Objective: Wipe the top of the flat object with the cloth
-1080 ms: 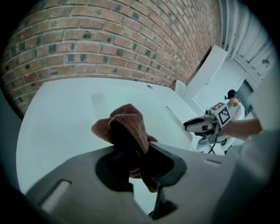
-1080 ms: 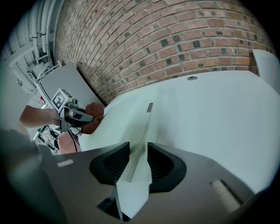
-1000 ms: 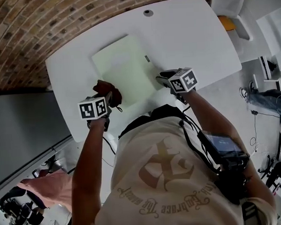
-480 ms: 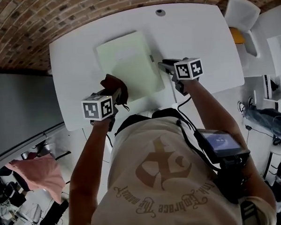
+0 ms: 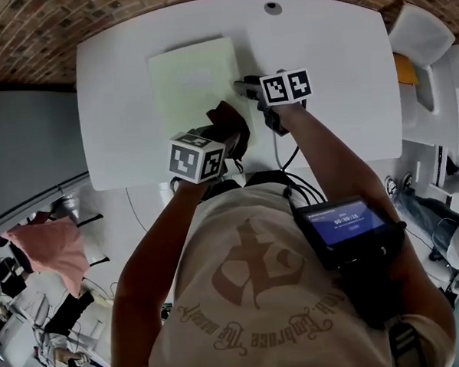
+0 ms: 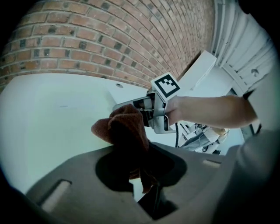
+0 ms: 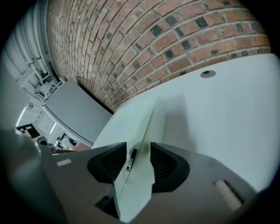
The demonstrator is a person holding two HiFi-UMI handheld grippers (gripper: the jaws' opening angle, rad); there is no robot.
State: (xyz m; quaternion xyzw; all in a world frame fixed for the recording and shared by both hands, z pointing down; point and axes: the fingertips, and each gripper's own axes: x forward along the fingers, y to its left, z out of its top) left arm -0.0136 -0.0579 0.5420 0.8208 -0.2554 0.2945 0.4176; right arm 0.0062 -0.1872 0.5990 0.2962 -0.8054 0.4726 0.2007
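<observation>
A pale green flat object (image 5: 190, 81) lies on the white table (image 5: 330, 58). My left gripper (image 5: 226, 139) is shut on a bunched brown cloth (image 5: 230, 123) over the object's near right corner. In the left gripper view the cloth (image 6: 127, 131) bulges out from between the jaws. My right gripper (image 5: 241, 86) sits at the object's right edge. Its jaws have just been opening, and in the right gripper view that edge (image 7: 140, 127) runs between the open jaws of the right gripper (image 7: 138, 159). A small dark tab (image 7: 130, 159) sits on the edge there.
The table has a round grommet (image 5: 272, 8) at its far side. Brick surface (image 5: 52, 19) lies beyond the table, a grey panel (image 5: 28, 143) to the left, a white chair (image 5: 421, 38) to the right. A pink cloth (image 5: 49, 246) shows at lower left.
My left gripper has carried the cloth right and forward, from the table's near edge onto the object's near right corner. My right gripper has moved forward along the object's right edge.
</observation>
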